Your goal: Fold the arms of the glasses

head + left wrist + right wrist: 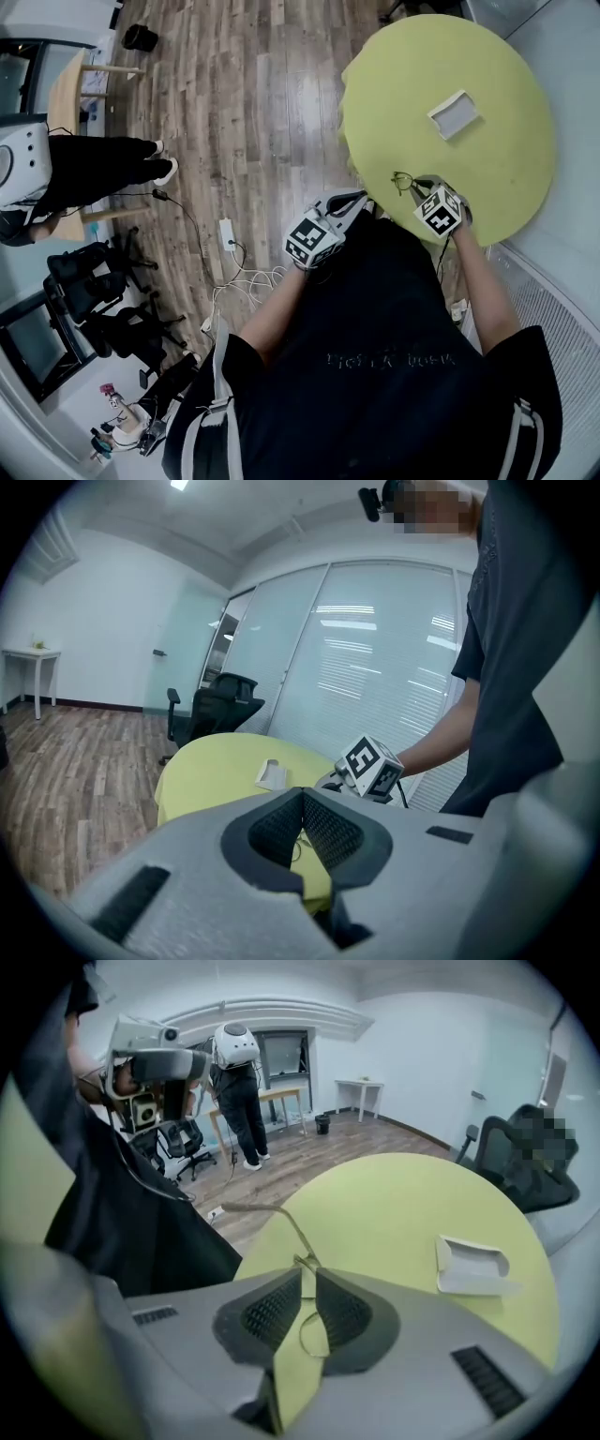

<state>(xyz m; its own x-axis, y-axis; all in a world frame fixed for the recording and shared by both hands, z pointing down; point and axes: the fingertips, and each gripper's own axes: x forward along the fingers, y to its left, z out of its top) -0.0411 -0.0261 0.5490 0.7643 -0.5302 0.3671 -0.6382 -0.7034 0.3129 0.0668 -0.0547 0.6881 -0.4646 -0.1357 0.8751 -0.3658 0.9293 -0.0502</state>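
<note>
Glasses (405, 181) at near edge of table (497, 56), tray (454, 113) behind them

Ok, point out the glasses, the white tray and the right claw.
glasses (292, 1227): right gripper view, on the raised arm.
white tray (454, 113): head view, on its bare inside.
right claw (309, 1269): right gripper view, between its tips, shut on the glasses.
</note>
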